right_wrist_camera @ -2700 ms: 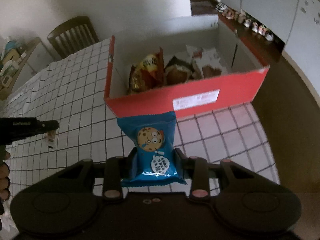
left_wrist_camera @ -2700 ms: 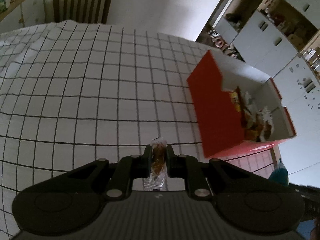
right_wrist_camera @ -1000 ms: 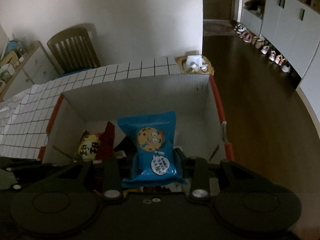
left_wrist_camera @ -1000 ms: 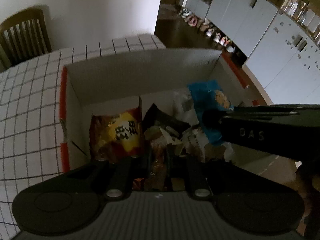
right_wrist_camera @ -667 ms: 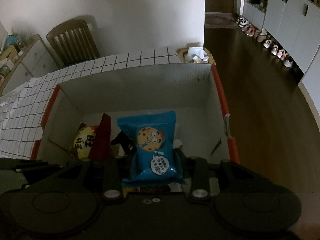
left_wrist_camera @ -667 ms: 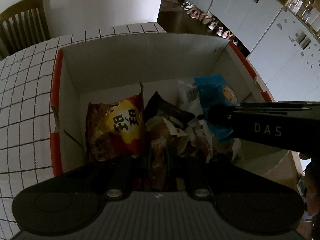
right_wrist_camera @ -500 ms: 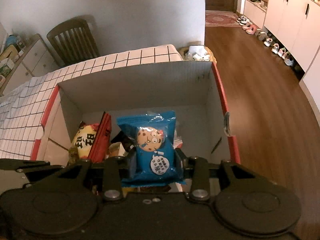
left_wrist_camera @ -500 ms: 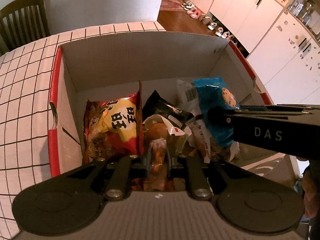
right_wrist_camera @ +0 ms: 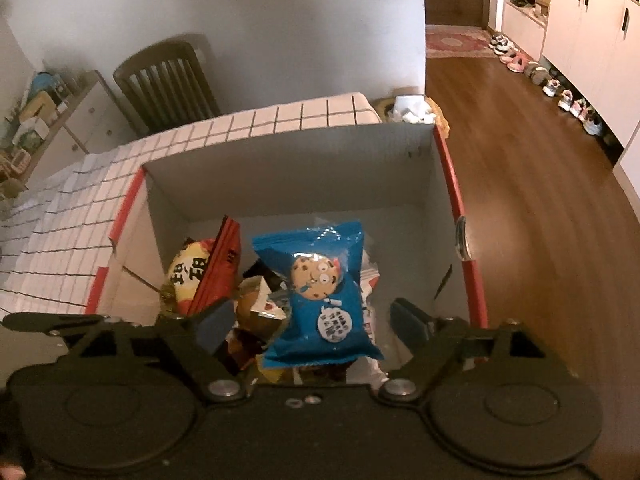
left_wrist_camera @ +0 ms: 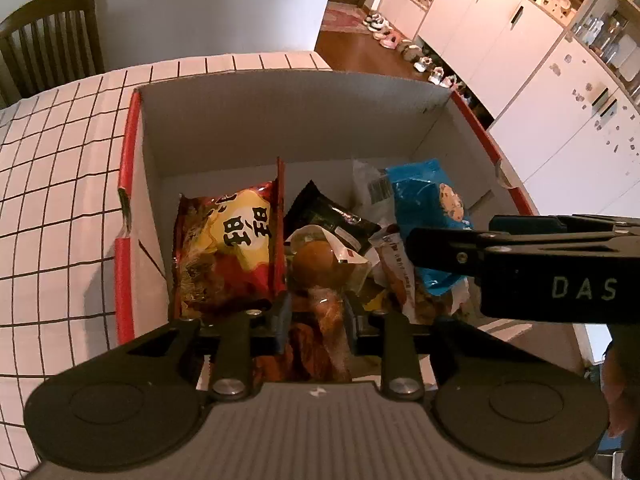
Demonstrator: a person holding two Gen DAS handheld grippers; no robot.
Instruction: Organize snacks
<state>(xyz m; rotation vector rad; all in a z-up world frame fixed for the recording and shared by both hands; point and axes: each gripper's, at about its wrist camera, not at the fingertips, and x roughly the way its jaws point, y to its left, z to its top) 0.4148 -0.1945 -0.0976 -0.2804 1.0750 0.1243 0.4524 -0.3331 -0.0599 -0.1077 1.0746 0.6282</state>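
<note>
Now the left gripper (left_wrist_camera: 316, 312) is pinching a clear-wrapped brown snack (left_wrist_camera: 326, 328) between nearly closed fingers over the red cardboard box (left_wrist_camera: 127, 152). Further right, the right gripper (right_wrist_camera: 314, 320) is spreading wide, gripping nothing, while the blue cookie packet (right_wrist_camera: 318, 296) is lying loose atop the box's snack pile.

A home, likely a dining area off an entry hall: a wooden chair (right_wrist_camera: 168, 80) at a surface with a checked cloth (left_wrist_camera: 60, 168), wood floor (right_wrist_camera: 520, 140), white cupboards (left_wrist_camera: 500, 36), shoes (right_wrist_camera: 540, 76) lined beneath them, and a rug (right_wrist_camera: 454, 42).
</note>
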